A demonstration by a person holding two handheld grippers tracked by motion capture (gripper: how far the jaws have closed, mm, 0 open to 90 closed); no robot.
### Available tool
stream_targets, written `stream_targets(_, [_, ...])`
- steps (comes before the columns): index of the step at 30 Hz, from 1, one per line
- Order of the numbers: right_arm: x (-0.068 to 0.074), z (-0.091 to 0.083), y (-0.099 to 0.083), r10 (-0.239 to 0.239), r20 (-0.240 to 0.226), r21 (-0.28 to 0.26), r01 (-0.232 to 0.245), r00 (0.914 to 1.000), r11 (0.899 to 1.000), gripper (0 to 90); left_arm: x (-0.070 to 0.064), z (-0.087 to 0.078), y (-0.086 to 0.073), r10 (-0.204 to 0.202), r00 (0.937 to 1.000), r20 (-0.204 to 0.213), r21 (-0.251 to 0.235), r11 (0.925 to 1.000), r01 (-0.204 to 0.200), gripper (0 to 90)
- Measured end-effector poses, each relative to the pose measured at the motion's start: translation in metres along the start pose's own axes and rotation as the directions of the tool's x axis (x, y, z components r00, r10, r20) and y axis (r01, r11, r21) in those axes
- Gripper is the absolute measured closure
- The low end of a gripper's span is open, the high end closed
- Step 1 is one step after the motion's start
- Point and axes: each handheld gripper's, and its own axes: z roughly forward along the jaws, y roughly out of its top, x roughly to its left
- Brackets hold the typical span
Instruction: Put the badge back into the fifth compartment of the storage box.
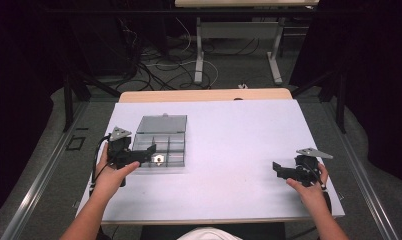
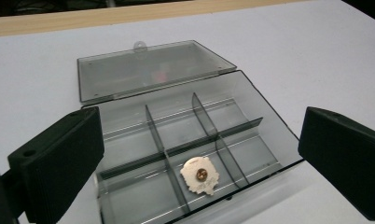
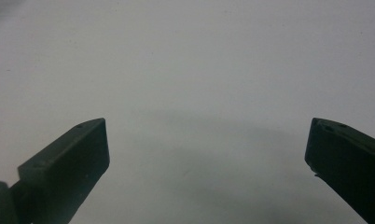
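Closest to me, the person's two hands rest at the near part of the desk (image 1: 239, 150), one pair of tongs in each. The right tongs (image 1: 278, 168) hover low over bare white desk, well apart from anything; in the right gripper view the jaws stand wide apart with nothing between them.

The left tongs (image 1: 150, 150) are where the work is. Their jaws are also spread wide and hold nothing, and they point straight at the clear plastic compartment box (image 2: 185, 140), which lies just ahead of them with its near wall between the two jaws in the left gripper view. In the near middle compartment, just beyond the jaw tips, lies a small gold-coloured badge (image 2: 200, 174) with a scalloped edge, flat on the box floor. The other compartments look empty from here. Beyond them the lid (image 2: 153, 70) is folded back, lying open on the far side of the box.

My reading is that the badge sits in its compartment and the left tongs are free, so closing the lid looks like the step coming up. That would call for reaching past the box, catching the lid's far edge or its little tab (image 2: 139, 45), and swinging it back over towards the tongs without nudging the light box across the desk.
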Motion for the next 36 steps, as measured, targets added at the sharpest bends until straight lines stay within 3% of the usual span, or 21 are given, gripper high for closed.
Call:
stream_targets(11, [0.001,0.000,0.001,0.003,-0.003,-0.004,-0.003,1.0000,1.000,0.0,0.025,-0.010,-0.026,-0.050,0.9978,-0.044,-0.021,0.9986,0.049,0.4])
stream_targets(19, [0.000,0.001,0.000,-0.005,-0.002,-0.002,0.005,1.0000,1.000,0.0,0.044,-0.017,-0.043,-0.097,0.9903,-0.099,-0.041,0.9947,0.094,0.4])
stream_targets(26, [0.001,0.001,0.000,-0.009,-0.004,0.002,0.009,1.0000,1.000,0.0,0.056,-0.016,-0.052,-0.105,0.9825,-0.154,-0.047,0.9940,0.098,0.5])
stream_targets(36, [0.001,0.002,-0.001,-0.007,0.008,-0.008,0.007,0.9999,1.000,0.0,0.060,-0.015,-0.058,-0.102,0.9803,-0.169,-0.026,0.9948,0.099,0.5])
